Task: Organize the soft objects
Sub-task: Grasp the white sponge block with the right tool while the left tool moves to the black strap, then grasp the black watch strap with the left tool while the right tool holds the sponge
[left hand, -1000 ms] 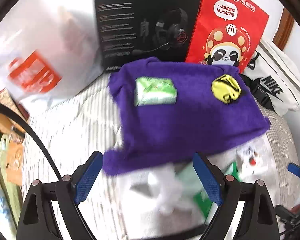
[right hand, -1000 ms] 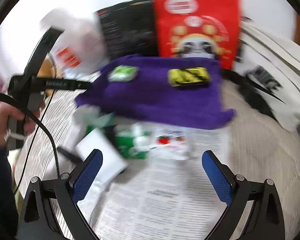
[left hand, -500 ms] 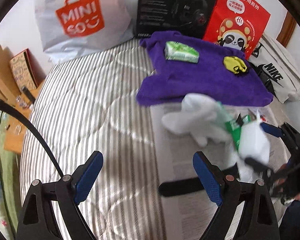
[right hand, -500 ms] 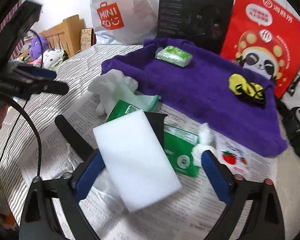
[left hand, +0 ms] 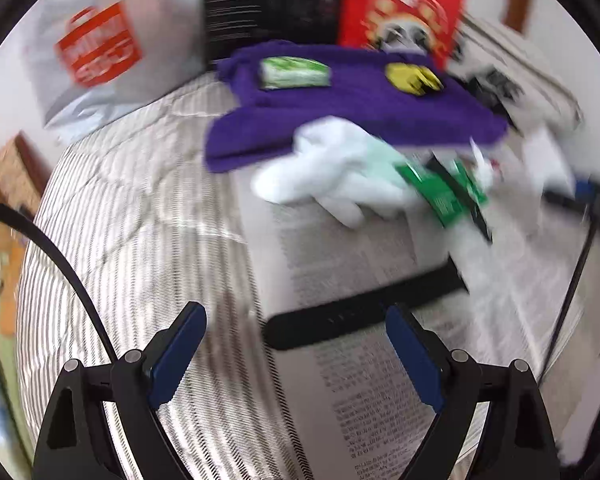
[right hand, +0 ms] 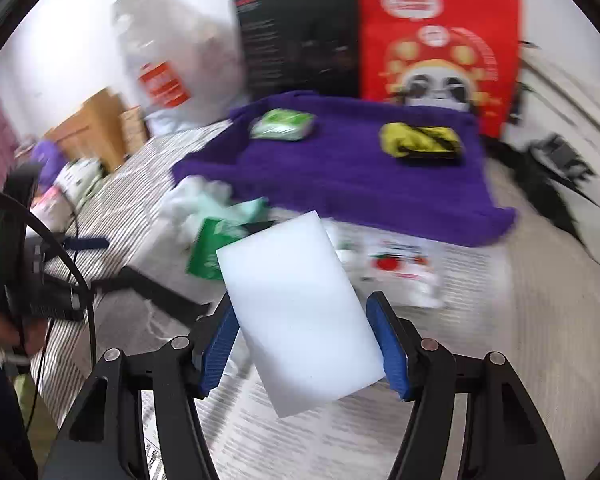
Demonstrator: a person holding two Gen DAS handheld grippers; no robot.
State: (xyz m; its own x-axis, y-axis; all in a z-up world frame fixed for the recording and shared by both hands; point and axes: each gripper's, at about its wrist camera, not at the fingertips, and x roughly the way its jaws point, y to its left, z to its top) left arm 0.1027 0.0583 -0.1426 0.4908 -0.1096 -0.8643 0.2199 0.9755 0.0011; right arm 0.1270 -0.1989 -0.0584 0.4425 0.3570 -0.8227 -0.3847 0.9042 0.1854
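between the closing jaws of the right gripper (right hand: pixel 304 344) a white sponge block (right hand: pixel 296 308) is held tilted above the newspaper (right hand: pixel 480 420), short of the purple towel (right hand: pixel 340 172), and could be twisted out by off-centre pads.

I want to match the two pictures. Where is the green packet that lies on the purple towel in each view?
Left wrist view: green packet at upper centre, on the towel's far left part.
Right wrist view: green packet upper left of centre, on the same part.
Shared landmark: purple towel, with the yellow object right of the packet.
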